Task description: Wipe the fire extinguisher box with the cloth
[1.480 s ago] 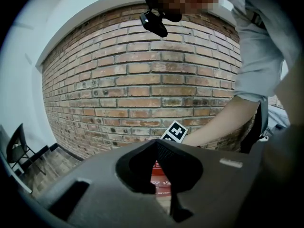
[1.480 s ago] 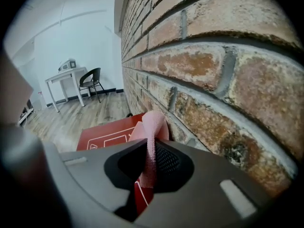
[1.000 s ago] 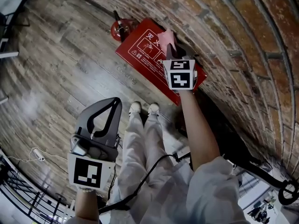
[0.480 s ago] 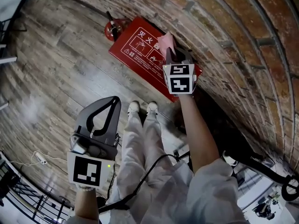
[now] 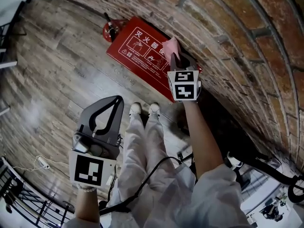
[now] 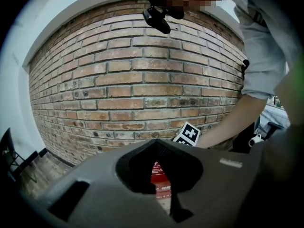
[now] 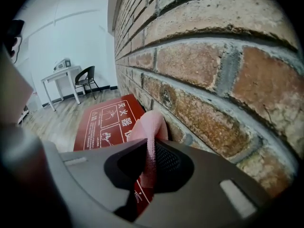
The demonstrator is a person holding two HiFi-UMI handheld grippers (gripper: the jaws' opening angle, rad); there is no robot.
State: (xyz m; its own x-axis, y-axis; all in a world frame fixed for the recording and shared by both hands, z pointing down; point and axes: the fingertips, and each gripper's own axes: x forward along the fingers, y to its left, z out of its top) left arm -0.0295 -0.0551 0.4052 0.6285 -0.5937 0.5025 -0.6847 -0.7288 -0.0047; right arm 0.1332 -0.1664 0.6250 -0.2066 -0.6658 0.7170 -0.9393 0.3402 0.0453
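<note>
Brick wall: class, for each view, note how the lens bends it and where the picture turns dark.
Head view: the brick wall and wooden floor bow into arcs, evenly lit. Left gripper view: the wall bulges like a barrel, corners black, the left claw in shadow. Right gripper view: the nearest bricks swell huge; the pink cloth in the right claw is well lit.

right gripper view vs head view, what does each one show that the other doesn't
Only the right gripper view shows a white table and a black chair far across the room. Only the head view shows the left claw, the person's shoes and a red extinguisher beside the box. Both show the right claw shut on the pink cloth, the red fire extinguisher box and the brick wall.
</note>
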